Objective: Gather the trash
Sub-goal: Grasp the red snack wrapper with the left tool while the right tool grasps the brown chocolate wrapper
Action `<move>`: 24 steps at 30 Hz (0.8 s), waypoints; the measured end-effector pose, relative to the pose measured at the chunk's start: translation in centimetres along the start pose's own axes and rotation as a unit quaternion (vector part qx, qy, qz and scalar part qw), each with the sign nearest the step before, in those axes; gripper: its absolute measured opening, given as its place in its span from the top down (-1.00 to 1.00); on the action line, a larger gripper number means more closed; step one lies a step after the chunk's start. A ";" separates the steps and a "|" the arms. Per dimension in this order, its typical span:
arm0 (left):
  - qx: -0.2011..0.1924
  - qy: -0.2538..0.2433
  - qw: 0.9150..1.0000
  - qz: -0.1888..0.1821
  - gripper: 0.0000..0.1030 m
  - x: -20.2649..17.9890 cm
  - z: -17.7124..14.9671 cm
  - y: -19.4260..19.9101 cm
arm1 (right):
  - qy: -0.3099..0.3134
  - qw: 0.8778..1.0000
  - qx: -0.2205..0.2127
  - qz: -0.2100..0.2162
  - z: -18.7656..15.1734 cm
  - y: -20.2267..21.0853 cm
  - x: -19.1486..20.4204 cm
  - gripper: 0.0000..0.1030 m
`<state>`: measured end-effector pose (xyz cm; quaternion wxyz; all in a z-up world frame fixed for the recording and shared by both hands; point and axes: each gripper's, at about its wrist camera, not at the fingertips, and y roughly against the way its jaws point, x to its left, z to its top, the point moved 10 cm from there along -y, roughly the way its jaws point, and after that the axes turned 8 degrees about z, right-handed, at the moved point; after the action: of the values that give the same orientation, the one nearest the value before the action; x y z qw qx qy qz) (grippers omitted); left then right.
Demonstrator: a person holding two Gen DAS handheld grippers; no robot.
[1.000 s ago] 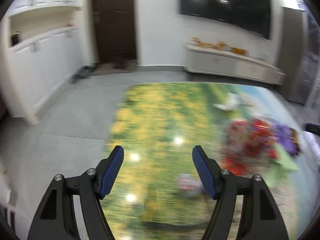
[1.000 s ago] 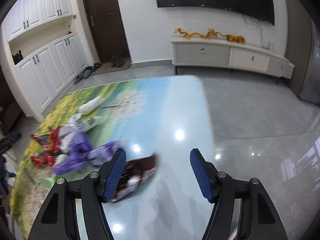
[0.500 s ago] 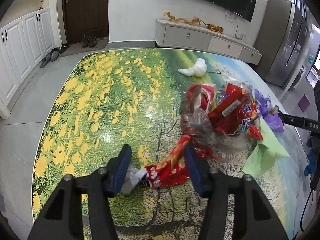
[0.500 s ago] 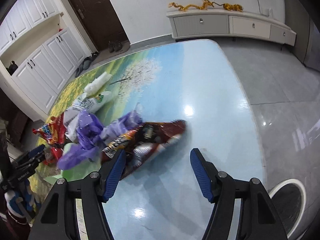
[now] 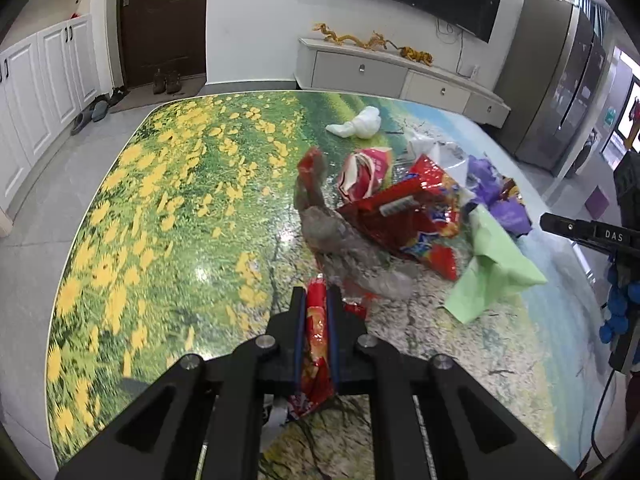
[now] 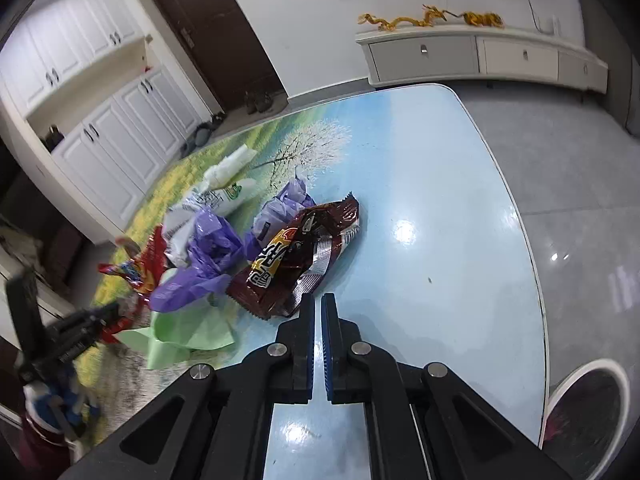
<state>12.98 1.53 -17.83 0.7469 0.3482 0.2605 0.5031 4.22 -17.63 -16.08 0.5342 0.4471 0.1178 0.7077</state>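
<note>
Left gripper (image 5: 316, 300) is clamping a red snack wrapper (image 5: 316, 344) between its pads, the wrapper's long axis running along the fingers from six toward twelve o'clock, its lower end hanging toward the tabletop (image 5: 160, 208). At one o'clock from this gripper the main trash heap is lying: a crumpled clear bag (image 5: 344, 248), red snack bags (image 5: 404, 216), and, farther toward two o'clock, a green paper sheet (image 5: 496, 276) and purple wrappers (image 5: 504, 208); a white wad (image 5: 360, 122) is sitting apart at twelve o'clock.

Right gripper (image 6: 316, 312) is holding its pads together with nothing visible between them; only a thin gap is showing. Just beyond its tips, at eleven o'clock, a dark brown snack bag (image 6: 296, 260) is lying on the tabletop (image 6: 440, 200), its long axis slanting from seven toward one o'clock, its near edge almost meeting the left fingertip. Purple film (image 6: 208, 268) and the green sheet (image 6: 184, 332) are lying at nine to ten o'clock.

Judged from this layout, the right gripper is the nearer to the brown bag, and it would need to part its pads before straddling the bag's near edge across the short axis.
</note>
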 end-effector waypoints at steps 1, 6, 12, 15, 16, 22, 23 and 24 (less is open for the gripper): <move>-0.003 0.004 1.000 -0.002 0.82 0.0 0.0 0.3 | -0.003 1.000 -0.004 0.008 0.2 0.2 0.2 0.86; -0.011 0.019 1.000 -0.014 0.82 -0.1 0.0 1.4 | 0.000 0.999 -0.012 0.032 1.7 -0.3 1.9 0.86; -0.021 0.015 0.999 -0.027 0.82 -0.8 0.2 2.8 | -0.007 1.000 0.005 0.021 2.4 -2.8 2.4 0.11; -0.025 0.015 0.999 -0.032 0.82 -1.0 0.4 3.0 | -0.006 1.000 0.015 0.012 2.4 -3.7 2.0 0.30; -0.026 0.016 0.999 -0.034 0.82 -1.1 0.3 3.1 | -0.005 1.000 0.018 0.011 2.2 -3.9 1.8 0.42; -0.029 0.012 0.999 -0.044 0.82 -1.8 0.0 3.7 | 0.013 1.000 0.022 0.010 1.3 -3.6 1.9 0.76; -0.030 0.012 0.998 -0.047 0.82 -2.0 0.0 3.8 | 0.015 1.000 0.021 0.011 1.2 -3.4 1.9 0.77; -0.031 0.012 0.998 -0.050 0.82 -2.1 0.0 4.0 | 0.015 1.000 0.020 0.013 1.0 -3.0 1.9 0.78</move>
<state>9.93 0.55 -14.59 0.7785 0.3047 0.2711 0.4771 6.91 -15.06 -16.46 0.5144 0.4482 0.1345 0.7186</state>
